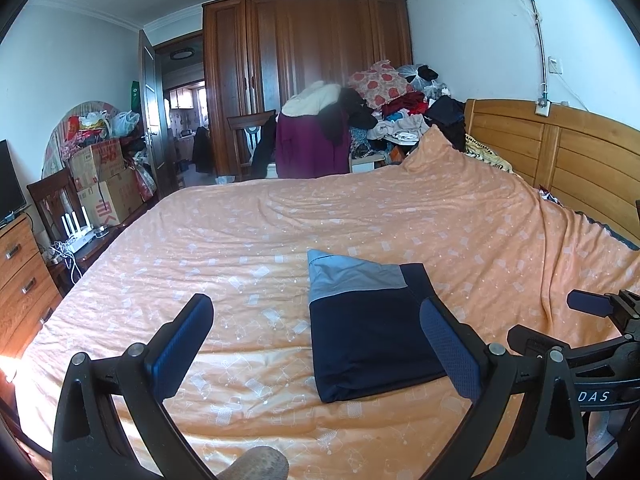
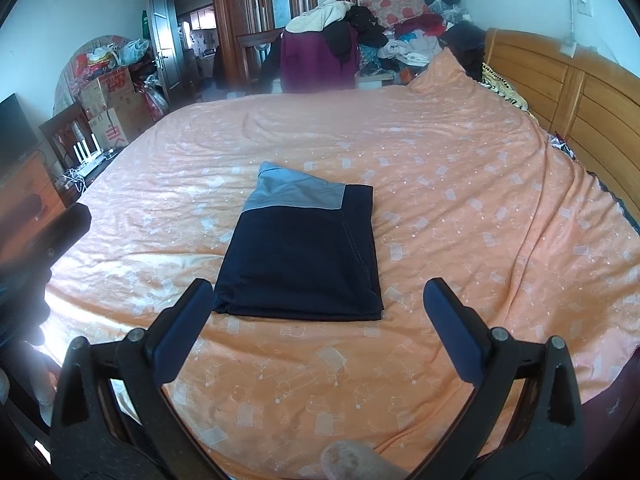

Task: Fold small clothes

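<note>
A small navy garment with a grey-blue band (image 1: 368, 320) lies folded into a flat rectangle on the orange bedspread (image 1: 280, 232). My left gripper (image 1: 316, 320) is open above the bed, its right finger just over the garment's right edge, nothing held. In the right wrist view the same folded garment (image 2: 300, 252) lies straight ahead. My right gripper (image 2: 318, 300) is open a little short of its near edge, fingers wider than the fold. The right gripper also shows at the right edge of the left wrist view (image 1: 592, 308).
A wooden headboard (image 1: 560, 152) runs along the right. A heap of clothes and a chair with a purple coat (image 1: 312, 148) stand behind the bed before a wardrobe (image 1: 304, 52). Cardboard boxes (image 1: 104, 184) and a dresser (image 1: 20, 280) line the left side.
</note>
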{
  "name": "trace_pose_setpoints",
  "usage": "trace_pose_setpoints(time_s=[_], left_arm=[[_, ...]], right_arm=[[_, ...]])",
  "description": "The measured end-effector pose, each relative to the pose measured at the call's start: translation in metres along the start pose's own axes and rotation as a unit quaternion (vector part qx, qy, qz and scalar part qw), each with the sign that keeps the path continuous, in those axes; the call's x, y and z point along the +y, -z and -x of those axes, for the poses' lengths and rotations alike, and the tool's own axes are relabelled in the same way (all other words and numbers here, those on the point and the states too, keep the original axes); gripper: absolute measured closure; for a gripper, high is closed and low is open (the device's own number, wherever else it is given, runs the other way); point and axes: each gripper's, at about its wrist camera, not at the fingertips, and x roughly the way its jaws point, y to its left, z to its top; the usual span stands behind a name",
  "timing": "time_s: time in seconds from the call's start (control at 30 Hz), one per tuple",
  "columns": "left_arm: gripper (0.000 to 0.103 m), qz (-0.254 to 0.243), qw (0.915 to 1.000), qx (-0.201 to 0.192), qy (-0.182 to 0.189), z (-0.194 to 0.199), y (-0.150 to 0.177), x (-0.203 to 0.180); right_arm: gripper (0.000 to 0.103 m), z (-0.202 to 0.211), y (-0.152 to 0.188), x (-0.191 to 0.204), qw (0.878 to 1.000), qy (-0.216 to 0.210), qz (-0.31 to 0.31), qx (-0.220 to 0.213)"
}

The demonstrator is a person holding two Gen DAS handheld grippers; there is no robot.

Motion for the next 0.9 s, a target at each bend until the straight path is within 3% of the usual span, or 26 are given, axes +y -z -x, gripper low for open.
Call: trace_pose_setpoints(time_s=[0.9], left_arm=[[0.000, -0.003, 1.0000, -0.001, -0.001, 0.0003, 0.0020, -0.0008]], right_arm=[[0.000, -0.0048, -0.0004, 0.0016, 1.000, -0.017, -0.003, 0.009]])
